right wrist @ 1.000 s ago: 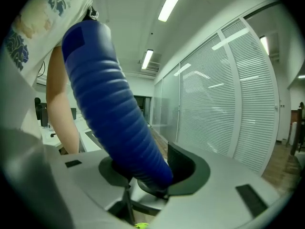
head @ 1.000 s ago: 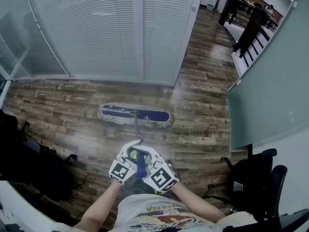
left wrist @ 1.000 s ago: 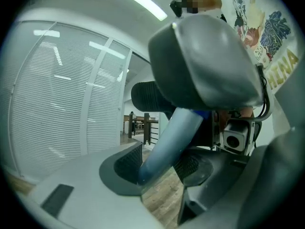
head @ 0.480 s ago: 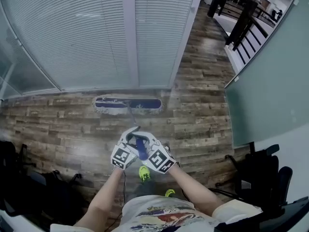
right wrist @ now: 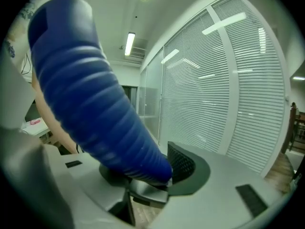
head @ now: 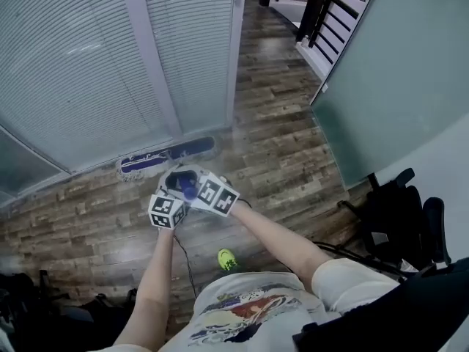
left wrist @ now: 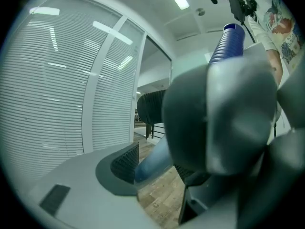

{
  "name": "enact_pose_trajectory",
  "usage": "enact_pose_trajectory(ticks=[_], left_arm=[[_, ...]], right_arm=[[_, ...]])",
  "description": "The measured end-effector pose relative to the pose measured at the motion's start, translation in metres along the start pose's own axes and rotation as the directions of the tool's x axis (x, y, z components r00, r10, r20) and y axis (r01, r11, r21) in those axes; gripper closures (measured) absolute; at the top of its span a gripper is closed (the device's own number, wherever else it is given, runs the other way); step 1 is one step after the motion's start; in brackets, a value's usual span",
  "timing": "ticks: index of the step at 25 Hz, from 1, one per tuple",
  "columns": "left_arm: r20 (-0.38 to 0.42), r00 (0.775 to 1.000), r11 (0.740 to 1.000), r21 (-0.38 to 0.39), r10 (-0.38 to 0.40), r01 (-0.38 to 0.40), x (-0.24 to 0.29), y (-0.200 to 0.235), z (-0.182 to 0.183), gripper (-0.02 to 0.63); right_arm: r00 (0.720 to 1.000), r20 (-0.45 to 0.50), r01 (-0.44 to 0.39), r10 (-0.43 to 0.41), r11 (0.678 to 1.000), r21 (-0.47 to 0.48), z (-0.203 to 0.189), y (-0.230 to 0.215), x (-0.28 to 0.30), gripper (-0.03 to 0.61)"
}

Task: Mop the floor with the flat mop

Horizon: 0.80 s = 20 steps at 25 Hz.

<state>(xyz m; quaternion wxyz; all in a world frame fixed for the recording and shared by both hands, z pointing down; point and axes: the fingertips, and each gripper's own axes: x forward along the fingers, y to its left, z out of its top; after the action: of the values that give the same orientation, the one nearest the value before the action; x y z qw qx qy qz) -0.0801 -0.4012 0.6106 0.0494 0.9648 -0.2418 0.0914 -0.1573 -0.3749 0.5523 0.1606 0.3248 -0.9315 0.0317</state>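
The flat mop's blue head with a pale fringe (head: 167, 156) lies on the wood floor along the foot of the blind-covered glass wall. Both grippers hold the mop's handle just behind it. My left gripper (head: 174, 184) (left wrist: 157, 162) has the pale pole (left wrist: 151, 160) between its jaws, which have just been opening a little; the pole still rests on the ribbed pad. My right gripper (head: 192, 177) (right wrist: 157, 174) is clamped on the blue ribbed grip (head: 189, 190) (right wrist: 90, 109), its jaws having just closed further. In the left gripper view the right gripper's grey body (left wrist: 224, 118) hides the far jaw.
A glass wall with white blinds (head: 88, 72) runs across the left. A green glass partition (head: 388, 72) stands at the right, with black office chairs (head: 410, 218) below it. A dark railing (head: 315, 6) is at the far top. My yellow-green shoe (head: 227, 259) is near a thin cable (head: 187, 262).
The mop head has slid from the open floor up against the foot of the blinds wall. Both grippers went forward with the handle, and the view has swung to the right.
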Motion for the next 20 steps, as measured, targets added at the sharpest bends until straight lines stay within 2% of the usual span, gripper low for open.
enact_pose_trajectory(ticks=[5,10,15,20], left_arm=[[-0.037,0.999,1.0,0.0,-0.018,0.018,-0.022,-0.018,-0.015,0.416],[-0.042,0.999,1.0,0.001,-0.021,0.021,-0.038,-0.057,-0.016,0.416],[-0.03,0.999,1.0,-0.017,-0.014,0.013,-0.036,-0.081,0.0,0.414],[-0.079,0.997,0.999,-0.032,-0.025,0.022,-0.044,-0.104,0.006,0.414]], right_arm=[[1.0,-0.008,-0.005,0.006,1.0,0.012,0.001,0.031,-0.005,0.417],[0.999,-0.034,-0.016,0.017,1.0,0.01,-0.011,0.062,-0.033,0.419],[0.999,-0.035,-0.029,0.029,1.0,0.011,-0.008,0.068,-0.057,0.42],[0.998,-0.027,-0.051,0.052,0.998,0.04,-0.002,0.08,-0.078,0.428]])
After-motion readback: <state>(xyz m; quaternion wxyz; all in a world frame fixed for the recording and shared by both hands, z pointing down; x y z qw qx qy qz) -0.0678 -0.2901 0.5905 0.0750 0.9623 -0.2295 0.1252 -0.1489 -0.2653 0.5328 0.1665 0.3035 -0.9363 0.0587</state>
